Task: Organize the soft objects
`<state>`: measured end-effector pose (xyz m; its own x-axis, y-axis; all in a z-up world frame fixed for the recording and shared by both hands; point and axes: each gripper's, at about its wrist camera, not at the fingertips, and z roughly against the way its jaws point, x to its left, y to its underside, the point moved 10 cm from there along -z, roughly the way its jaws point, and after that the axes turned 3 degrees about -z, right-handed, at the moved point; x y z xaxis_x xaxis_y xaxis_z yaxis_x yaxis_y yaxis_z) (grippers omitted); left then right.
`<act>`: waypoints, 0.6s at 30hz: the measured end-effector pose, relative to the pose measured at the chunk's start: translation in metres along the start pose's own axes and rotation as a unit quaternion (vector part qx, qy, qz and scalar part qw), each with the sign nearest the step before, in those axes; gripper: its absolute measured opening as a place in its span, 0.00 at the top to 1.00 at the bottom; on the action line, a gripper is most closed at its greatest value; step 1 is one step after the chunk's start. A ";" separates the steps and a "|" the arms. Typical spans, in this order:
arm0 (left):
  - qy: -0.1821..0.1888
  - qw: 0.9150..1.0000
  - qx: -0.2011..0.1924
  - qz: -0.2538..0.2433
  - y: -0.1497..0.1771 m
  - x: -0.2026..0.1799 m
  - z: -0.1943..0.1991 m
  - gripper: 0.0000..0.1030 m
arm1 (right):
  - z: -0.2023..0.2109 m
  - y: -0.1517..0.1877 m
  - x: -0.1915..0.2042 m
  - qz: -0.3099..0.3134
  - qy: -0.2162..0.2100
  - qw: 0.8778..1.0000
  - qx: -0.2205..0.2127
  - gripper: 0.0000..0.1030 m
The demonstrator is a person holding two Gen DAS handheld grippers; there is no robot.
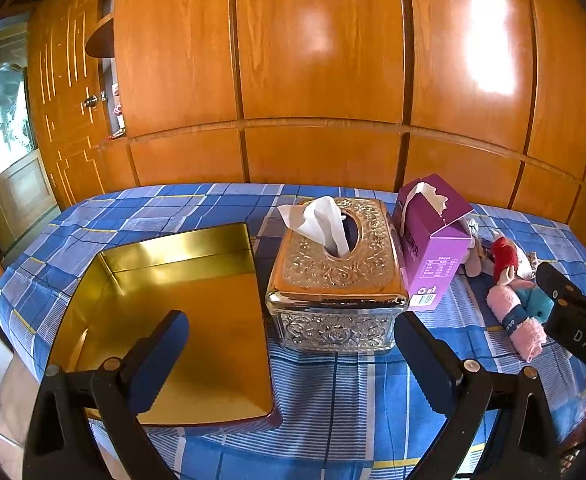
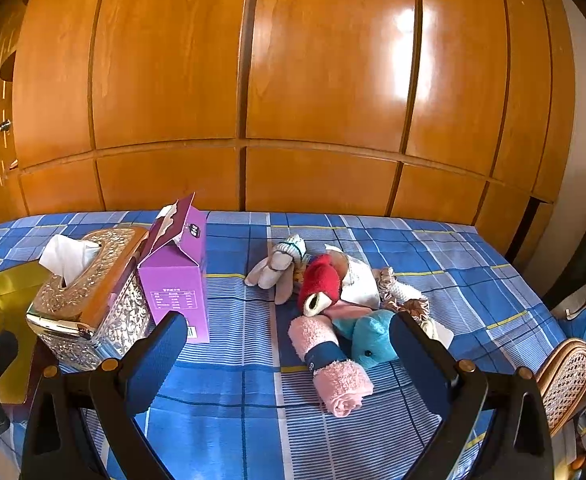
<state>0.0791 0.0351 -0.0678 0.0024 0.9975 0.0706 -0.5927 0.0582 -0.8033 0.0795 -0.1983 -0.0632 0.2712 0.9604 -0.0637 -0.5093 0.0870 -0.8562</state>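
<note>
On the blue plaid tablecloth (image 2: 229, 392), against a wall of glossy wooden wardrobe doors (image 2: 325, 72), the soft things lay bunched together to the right of the boxes. Nearest the right wrist camera was a rolled pink towel (image 2: 331, 364) with a dark band around its middle, and a teal plush toy (image 2: 369, 340) lay just beside it, touching or nearly so. Behind them sat a red plush piece (image 2: 320, 284) resting against something white, with a pale stuffed rabbit (image 2: 279, 266) further back and a crumpled patterned cloth (image 2: 403, 294) to the right of the heap. The right gripper (image 2: 289, 356) hung above the cloth with its jaws spread wide and nothing between them; the towel and the teal toy showed in the gap. The left gripper (image 1: 291, 360) also stood wide open and empty, above the near edge of the table. Ahead of it lay an open gold tin tray (image 1: 181, 312), shallow and bare inside, and just to the tray's right stood an ornate metal tissue box (image 1: 335, 280) with a white tissue (image 1: 319, 220) sticking up from its slot. A purple carton (image 1: 433, 240) with its top torn open stood close against the tissue box on the far right side. From the left camera the towel and toys lay well off to the right, near the dark body of the other gripper. A woven cane chair back (image 2: 565, 380) showed past the table's right edge.
</note>
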 end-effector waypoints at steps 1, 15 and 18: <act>0.001 1.000 0.000 -0.001 0.000 0.000 0.000 0.00 | 0.000 0.000 -0.001 -0.003 0.001 1.000 -0.001 0.00; 0.004 1.000 0.005 -0.011 0.002 -0.008 0.000 0.00 | -0.005 -0.017 -0.029 -0.024 0.019 0.999 -0.013 0.00; 0.005 1.000 0.007 -0.014 0.002 -0.010 -0.002 0.00 | -0.006 -0.021 -0.039 -0.033 0.026 0.999 -0.016 0.00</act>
<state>0.0790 0.0250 -0.0714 0.0260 0.9959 0.0871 -0.6041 0.0851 -0.7924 0.0847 -0.2395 -0.0461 0.3451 0.9380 -0.0328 -0.4638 0.1401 -0.8748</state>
